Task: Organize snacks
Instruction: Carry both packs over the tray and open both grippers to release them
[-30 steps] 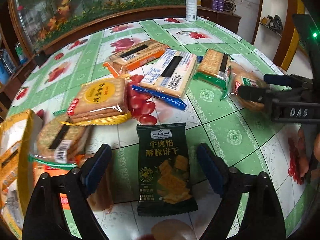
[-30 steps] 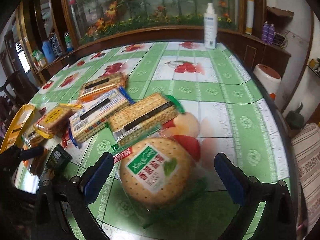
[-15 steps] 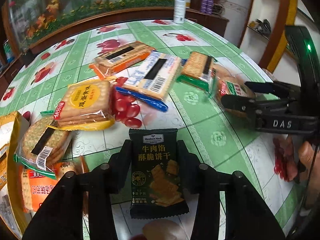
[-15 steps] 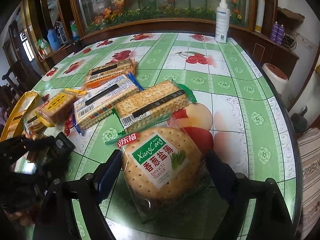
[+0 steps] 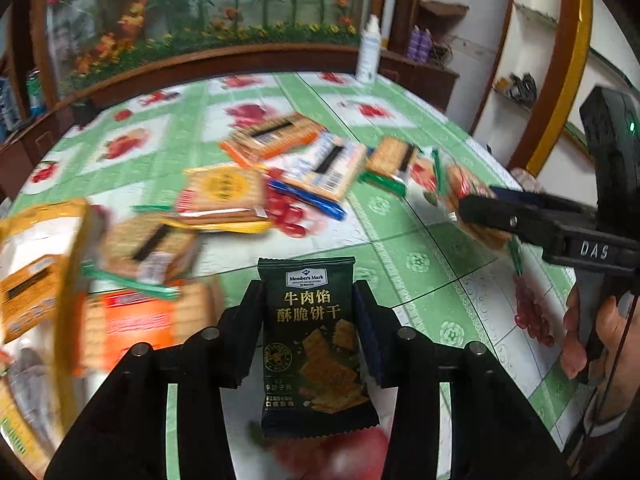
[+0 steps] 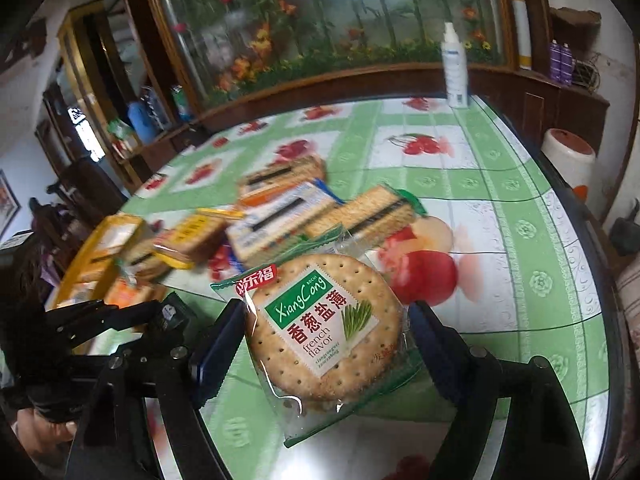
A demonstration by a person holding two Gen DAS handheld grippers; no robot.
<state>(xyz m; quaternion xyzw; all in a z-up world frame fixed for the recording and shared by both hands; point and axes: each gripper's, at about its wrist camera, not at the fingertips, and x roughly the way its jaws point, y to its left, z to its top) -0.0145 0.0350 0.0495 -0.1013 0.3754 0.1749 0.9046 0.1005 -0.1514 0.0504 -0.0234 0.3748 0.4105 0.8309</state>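
Observation:
A dark green Member's Mark snack packet [image 5: 312, 344] stands upright between the pads of my left gripper [image 5: 308, 300], which is shut on it and holds it above the tablecloth. My right gripper [image 6: 326, 312] is shut on a round French-flavour cracker pack [image 6: 316, 352] in clear wrap, lifted and tilted over the table. In the left wrist view the right gripper [image 5: 492, 208] with the cracker pack [image 5: 460, 188] is at the right. In the right wrist view the left gripper [image 6: 160, 312] sits low on the left.
Several biscuit packs lie mid-table: an orange one [image 5: 276, 136], a blue-white one [image 5: 324, 168], a yellow one [image 5: 224, 192], a green-edged one [image 5: 390, 160]. A yellow box [image 5: 36, 272] stands at the left. A white spray bottle [image 6: 454, 68] stands at the far edge. A hand [image 5: 588, 332] grips the right tool.
Both grippers stood open around their packs a second ago. They have closed on them and lifted them off the table; the view of the table has shifted and blurred.

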